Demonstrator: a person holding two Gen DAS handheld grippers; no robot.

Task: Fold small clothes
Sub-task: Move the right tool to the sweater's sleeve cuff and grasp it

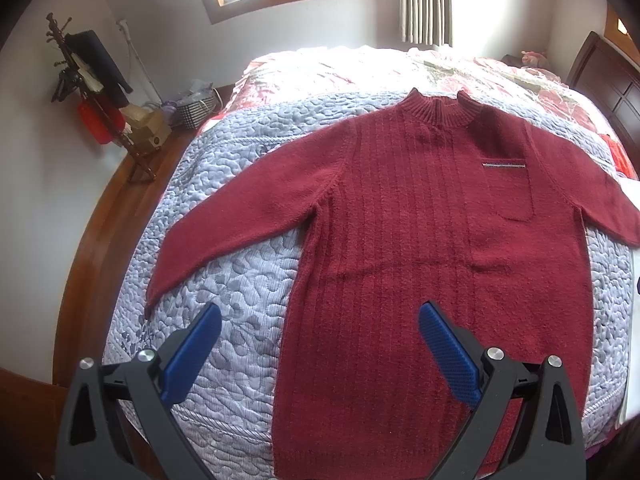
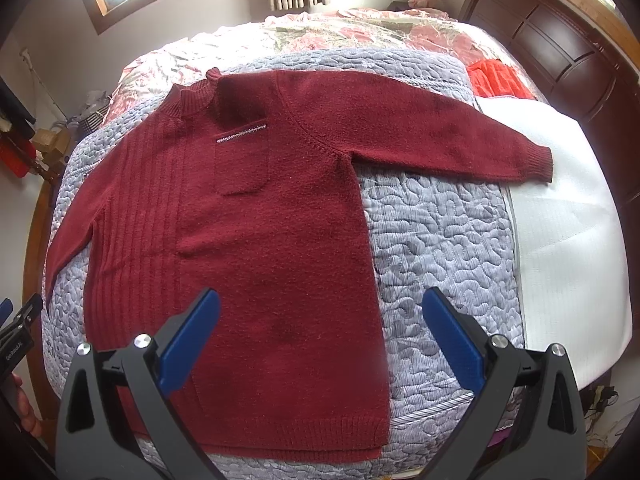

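A dark red knit sweater [image 1: 420, 240] [image 2: 256, 248] lies flat and face up on a grey-blue quilt [image 1: 224, 216] [image 2: 440, 232], collar far from me, both sleeves spread outward. A small chest pocket with a silver trim [image 1: 504, 165] [image 2: 240, 136] shows. My left gripper [image 1: 320, 316] hovers open above the sweater's lower left edge, holding nothing. My right gripper [image 2: 320, 300] is open above the lower right edge near the hem, also holding nothing. The right sleeve's cuff [image 2: 540, 164] rests on a white sheet [image 2: 568, 240].
The bed has a dark wooden headboard [image 2: 560, 52] on the right and a floral cover [image 1: 360, 68] beyond the quilt. A coat rack [image 1: 92, 80] and boxes stand by the left wall. A red cloth [image 2: 496, 78] lies near the headboard. The left gripper's body [image 2: 16, 332] and a hand show at the right view's edge.
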